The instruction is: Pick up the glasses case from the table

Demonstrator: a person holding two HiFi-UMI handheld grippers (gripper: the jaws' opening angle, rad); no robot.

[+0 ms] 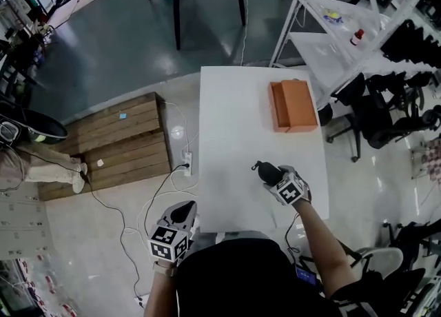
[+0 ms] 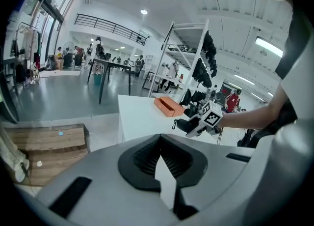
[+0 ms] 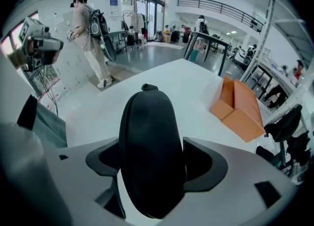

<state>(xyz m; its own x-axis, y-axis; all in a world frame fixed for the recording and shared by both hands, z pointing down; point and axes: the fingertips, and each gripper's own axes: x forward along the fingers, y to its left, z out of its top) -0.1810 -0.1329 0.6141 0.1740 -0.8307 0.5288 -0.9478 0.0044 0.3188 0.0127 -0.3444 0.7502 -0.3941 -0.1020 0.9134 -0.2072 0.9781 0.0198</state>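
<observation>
The black glasses case [image 1: 266,170] is an oval hard shell with a small loop at its far end. My right gripper [image 1: 271,174] is shut on the glasses case [image 3: 151,151], one pad on each long side, just above the white table [image 1: 234,116] near its front right part. From the left gripper view the case [image 2: 183,125] shows held over the table's near corner. My left gripper [image 1: 183,211] hangs off the table's front left corner over the floor, its jaws shut with nothing in them [image 2: 165,172].
An open orange box [image 1: 294,105] lies at the table's far right. Left of the table are a wooden pallet [image 1: 114,145] and a power strip with cables [image 1: 186,164] on the floor. White shelving [image 1: 331,26] and black office chairs [image 1: 386,112] stand to the right.
</observation>
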